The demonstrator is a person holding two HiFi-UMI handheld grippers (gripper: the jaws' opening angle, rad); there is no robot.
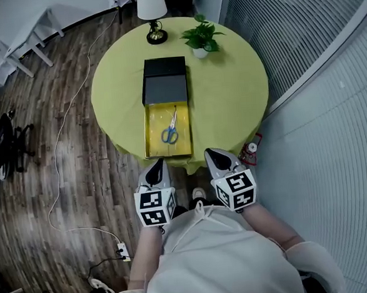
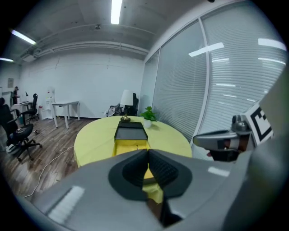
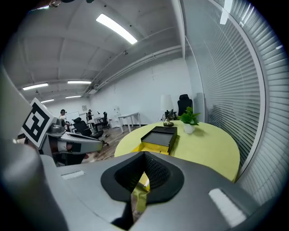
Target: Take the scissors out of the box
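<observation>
You're at the approach: left tongs (image 1: 155,170) and right tongs (image 1: 215,156) are both shut and empty, just short of the table (image 1: 236,95). The scissors (image 1: 170,131) lie in the yellow tray of the open box (image 1: 149,136) ahead. Next, part one pair and reach over the blue handles. No readable writing shows anywhere.

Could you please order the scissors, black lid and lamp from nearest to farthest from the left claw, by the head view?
1. Scissors, in the open box, near edge.
2. Black lid, just beyond the box.
3. Lamp, far edge.
</observation>
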